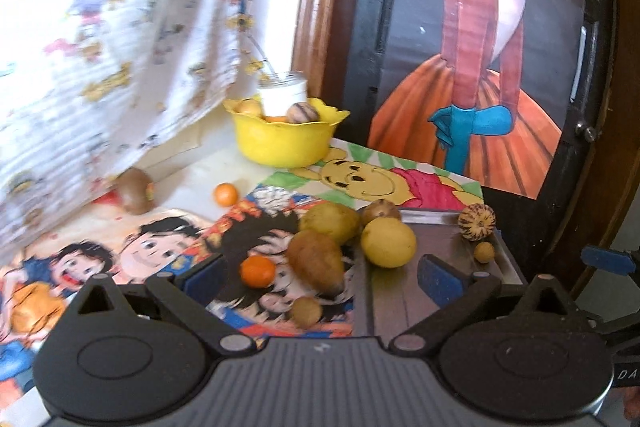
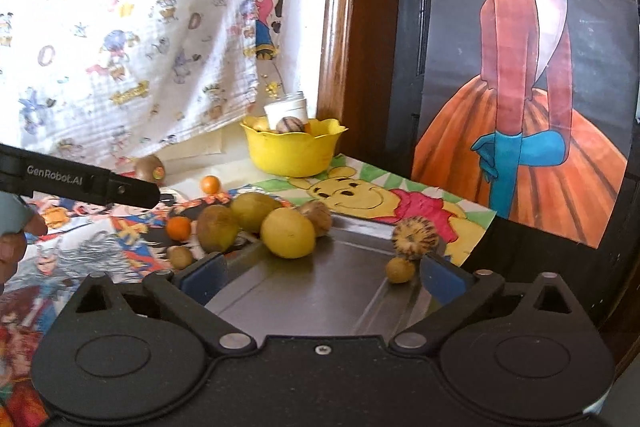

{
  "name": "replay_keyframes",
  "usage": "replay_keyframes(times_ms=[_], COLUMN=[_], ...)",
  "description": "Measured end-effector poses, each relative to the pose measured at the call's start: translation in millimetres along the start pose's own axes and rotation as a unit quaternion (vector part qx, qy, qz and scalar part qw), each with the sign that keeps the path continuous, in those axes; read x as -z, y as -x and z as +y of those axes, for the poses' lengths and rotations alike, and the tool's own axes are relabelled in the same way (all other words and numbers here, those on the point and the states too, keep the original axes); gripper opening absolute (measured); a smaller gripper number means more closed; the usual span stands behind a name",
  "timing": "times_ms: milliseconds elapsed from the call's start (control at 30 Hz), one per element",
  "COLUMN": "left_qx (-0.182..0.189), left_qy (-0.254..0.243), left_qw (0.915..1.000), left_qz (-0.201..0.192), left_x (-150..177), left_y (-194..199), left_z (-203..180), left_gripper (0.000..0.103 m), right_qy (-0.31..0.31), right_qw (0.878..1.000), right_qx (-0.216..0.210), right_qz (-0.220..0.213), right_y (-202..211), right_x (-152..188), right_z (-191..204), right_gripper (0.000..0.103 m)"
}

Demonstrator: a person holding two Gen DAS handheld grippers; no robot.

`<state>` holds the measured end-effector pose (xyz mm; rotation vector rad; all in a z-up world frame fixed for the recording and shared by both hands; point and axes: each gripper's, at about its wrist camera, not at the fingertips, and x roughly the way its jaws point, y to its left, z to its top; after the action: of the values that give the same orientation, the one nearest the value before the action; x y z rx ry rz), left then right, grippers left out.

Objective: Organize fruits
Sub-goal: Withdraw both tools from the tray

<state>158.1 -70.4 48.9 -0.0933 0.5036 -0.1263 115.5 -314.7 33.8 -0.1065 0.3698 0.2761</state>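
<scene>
A cluster of fruit lies at the left edge of a steel tray point(image 2: 320, 291): a yellow lemon point(image 2: 288, 233), a greenish fruit point(image 2: 254, 211), a brown kiwi-like fruit point(image 2: 218, 229) and a small orange point(image 2: 179, 228). A striped fruit point(image 2: 414, 231) and a small tan ball point(image 2: 400, 269) sit on the tray. My right gripper point(image 2: 322, 261) is open above the tray, holding nothing. My left gripper point(image 1: 320, 267) is open too, low over the brown oval fruit point(image 1: 316, 263) and the orange point(image 1: 258, 270), its pads touching nothing. A yellow bowl point(image 1: 284, 143) at the back holds several fruits.
A kiwi point(image 1: 136, 191) and a small orange point(image 1: 226, 194) lie near the hanging patterned cloth point(image 1: 100, 47). A white jar point(image 2: 286, 111) stands behind the bowl. Cartoon drawings cover the table; a large poster point(image 2: 520, 87) and a wooden frame close the right. A hand point(image 2: 16, 243) shows at left.
</scene>
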Motion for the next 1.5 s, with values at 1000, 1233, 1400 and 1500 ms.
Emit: replay_keyframes(times_ms=[1000, 1233, 1400, 1500], left_qx=[-0.046, -0.061, -0.071, -0.075], left_qy=[0.007, 0.013, 0.022, 0.022], left_qw=[0.9957, 0.9942, 0.9927, 0.9919], left_qz=[0.079, 0.088, 0.096, 0.100], left_x=[77, 80, 82, 82], left_y=[70, 69, 66, 63], left_z=[43, 52, 61, 64], left_gripper=[0.103, 0.103, 0.103, 0.103], right_qy=[0.019, 0.017, 0.020, 0.028], right_qw=[0.996, 0.994, 0.992, 0.992], right_qx=[-0.057, -0.089, -0.105, -0.107], right_qz=[0.070, 0.066, 0.060, 0.060], right_y=[34, 32, 29, 26], right_x=[47, 53, 56, 57], right_z=[80, 85, 89, 91], right_gripper=[0.102, 0.102, 0.102, 0.102])
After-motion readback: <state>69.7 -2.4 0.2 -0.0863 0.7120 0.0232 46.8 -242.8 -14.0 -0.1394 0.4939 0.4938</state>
